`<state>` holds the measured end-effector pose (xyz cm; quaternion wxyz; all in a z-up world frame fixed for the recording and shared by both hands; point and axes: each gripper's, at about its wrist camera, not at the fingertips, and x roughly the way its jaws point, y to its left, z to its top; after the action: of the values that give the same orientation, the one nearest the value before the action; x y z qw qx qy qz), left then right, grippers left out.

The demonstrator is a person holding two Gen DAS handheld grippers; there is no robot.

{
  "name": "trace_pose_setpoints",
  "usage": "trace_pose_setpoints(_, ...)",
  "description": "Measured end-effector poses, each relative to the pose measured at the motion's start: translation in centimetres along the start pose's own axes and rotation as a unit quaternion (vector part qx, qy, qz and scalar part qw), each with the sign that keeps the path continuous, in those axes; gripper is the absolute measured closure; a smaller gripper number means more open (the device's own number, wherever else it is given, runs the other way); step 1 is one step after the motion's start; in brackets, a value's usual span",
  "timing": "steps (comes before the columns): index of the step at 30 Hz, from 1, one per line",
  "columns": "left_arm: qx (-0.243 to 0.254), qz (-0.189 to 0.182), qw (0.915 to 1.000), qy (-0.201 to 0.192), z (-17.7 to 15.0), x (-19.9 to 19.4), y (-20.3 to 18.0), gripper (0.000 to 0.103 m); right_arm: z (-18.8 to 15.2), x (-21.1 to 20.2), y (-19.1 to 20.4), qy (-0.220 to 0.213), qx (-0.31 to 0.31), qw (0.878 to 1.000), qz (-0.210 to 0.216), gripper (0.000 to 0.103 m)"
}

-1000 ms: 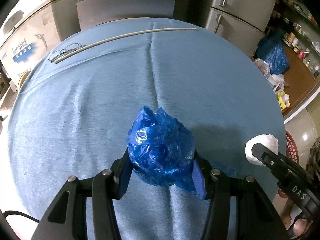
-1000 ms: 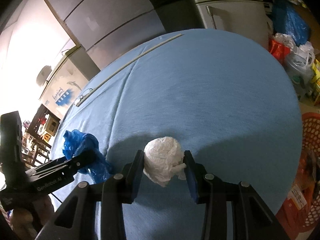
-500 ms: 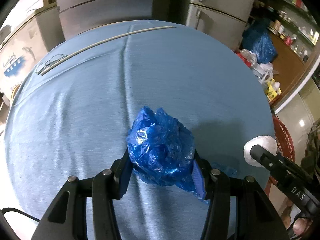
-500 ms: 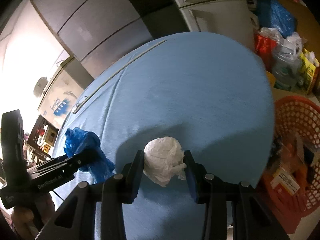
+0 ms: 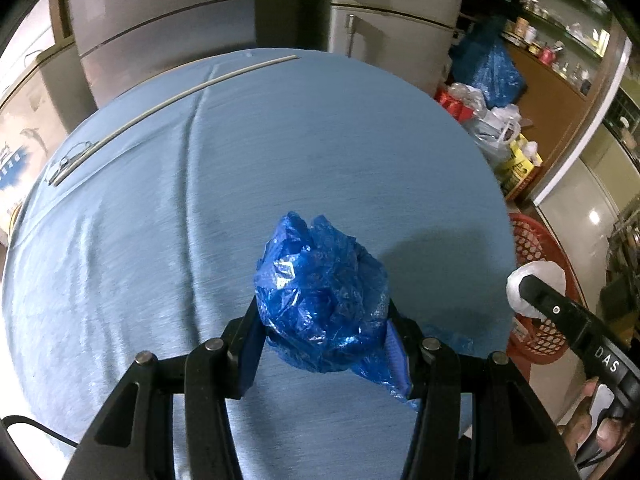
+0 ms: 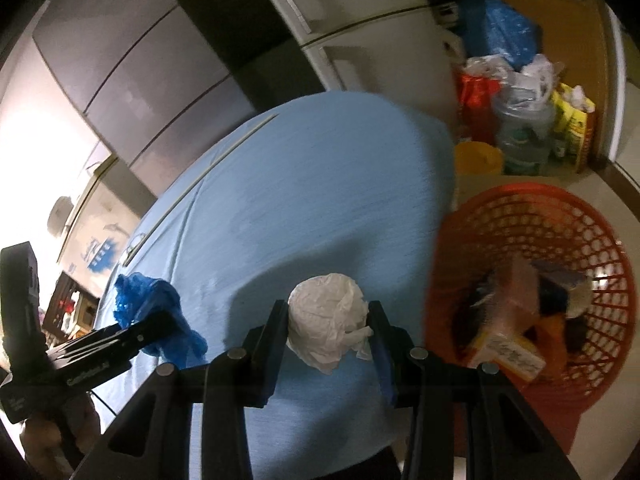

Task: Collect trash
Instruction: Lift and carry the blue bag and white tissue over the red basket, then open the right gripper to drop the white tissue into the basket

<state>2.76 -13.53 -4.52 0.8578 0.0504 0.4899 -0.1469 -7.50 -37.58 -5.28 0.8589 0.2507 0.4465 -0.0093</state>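
Note:
My left gripper (image 5: 322, 322) is shut on a crumpled blue plastic bag (image 5: 320, 300), held above the blue tablecloth (image 5: 240, 160). My right gripper (image 6: 330, 330) is shut on a crumpled white paper ball (image 6: 326, 320), held over the table's right edge. The ball and the right gripper also show in the left wrist view (image 5: 536, 280). An orange mesh basket (image 6: 560, 216) stands on the floor right of the table and holds several pieces of trash. The blue bag shows at the left of the right wrist view (image 6: 148, 304).
A long white rod (image 5: 180, 96) and a pair of glasses (image 5: 70, 160) lie at the table's far left. Grey fridges (image 5: 160, 32) stand behind. Bags, bottles and a yellow bucket (image 6: 478, 158) crowd the floor beyond the basket.
Both grippers have swung to the right with their loads. The orange basket has come into fuller view under the right gripper's right side.

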Motion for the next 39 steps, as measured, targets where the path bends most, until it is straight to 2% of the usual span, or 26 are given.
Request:
trace_pose_setpoints(14,0.045,-0.028,0.9986,0.001,0.0,0.2,-4.7,0.049,0.5,-3.7,-4.8,-0.032,0.034,0.998,-0.050,0.061)
trace_pose_setpoints(26,0.096,-0.064,0.9934,-0.003,0.3,0.0,-10.0,0.049,0.6,-7.0,-9.2,-0.059,0.063,0.992,-0.097,0.061)
trace_pose_setpoints(39,0.151,-0.083,0.9850,-0.001,0.5,-0.2,-15.0,0.049,2.3,-7.1,-12.6,-0.063,0.077,0.988,-0.117,0.061)
